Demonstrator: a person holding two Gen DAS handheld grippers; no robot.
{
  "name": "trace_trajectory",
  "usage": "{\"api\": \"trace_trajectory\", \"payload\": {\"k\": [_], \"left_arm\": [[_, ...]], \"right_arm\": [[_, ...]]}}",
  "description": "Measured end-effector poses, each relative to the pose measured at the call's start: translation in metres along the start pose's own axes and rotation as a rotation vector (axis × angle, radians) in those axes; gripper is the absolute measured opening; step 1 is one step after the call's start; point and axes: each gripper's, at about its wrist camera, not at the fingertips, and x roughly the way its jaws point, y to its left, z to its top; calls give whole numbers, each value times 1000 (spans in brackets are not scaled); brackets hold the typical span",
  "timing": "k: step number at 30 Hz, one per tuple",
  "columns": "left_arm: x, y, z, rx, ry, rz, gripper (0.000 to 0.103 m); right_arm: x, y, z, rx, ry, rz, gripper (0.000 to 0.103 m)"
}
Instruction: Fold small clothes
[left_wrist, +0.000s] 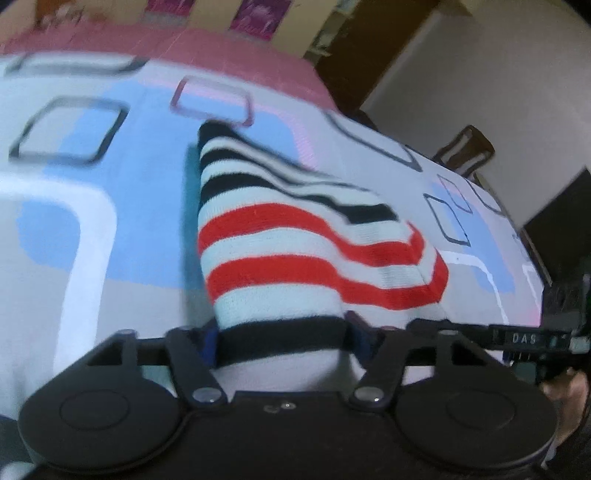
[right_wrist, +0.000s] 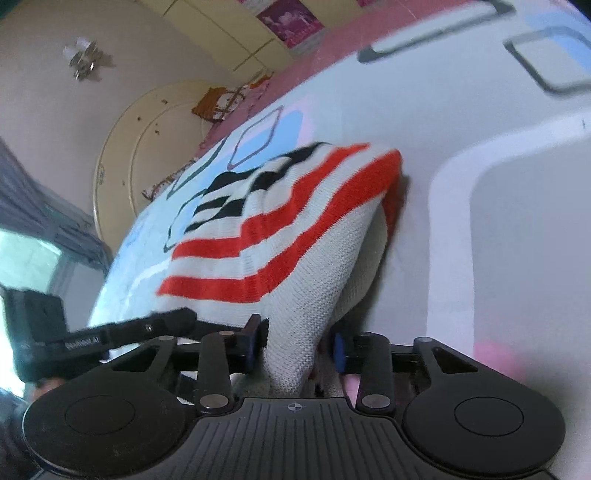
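I have the striped knit garment (left_wrist: 295, 240) pinched at two points along its near edge so that it hangs between my hands and I can carry that edge over as one line. My left hand-held gripper (left_wrist: 282, 339) is clamped on the black band at the hem, the fabric bunched between its fingers; my right hand-held gripper (right_wrist: 299, 350) is clamped on a plain white part of the same edge, where the knit narrows into the jaws. The rest of the garment rises away from both grips and drapes down onto the bed (left_wrist: 92, 221), its far end with the black stripes resting on the patterned sheet (blue patches, dark outlined squares). Holding both corners at once keeps the edge taut, which I judge should make the fold land straight instead of bunching. In the left view my other gripper shows at the right edge, near the same hem, so my hands are close together. The fold looks only partly made: the cloth is lifted, not yet laid flat.
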Motion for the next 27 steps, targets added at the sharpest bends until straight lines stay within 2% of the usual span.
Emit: {"api": "trace_trajectory", "payload": {"k": [3, 5, 7, 15, 21, 27], "left_arm": [[-5, -17, -1, 94, -4, 50, 58], [4, -17, -2, 101, 23, 77, 58], [4, -12, -2, 72, 20, 61, 58], [-5, -14, -4, 120, -15, 43, 56], [-27, -9, -2, 156, -43, 1, 55], [-61, 17, 3, 171, -74, -24, 55]], "right_arm": [[-9, 18, -3, -73, -31, -21, 34], [2, 17, -6, -80, 1, -80, 35], [7, 13, -7, -53, 10, -88, 35], [5, 31, -14, -90, -40, -139, 34], [-4, 66, -13, -155, -88, -196, 33], [5, 115, -24, -204, -124, -230, 33]]}}
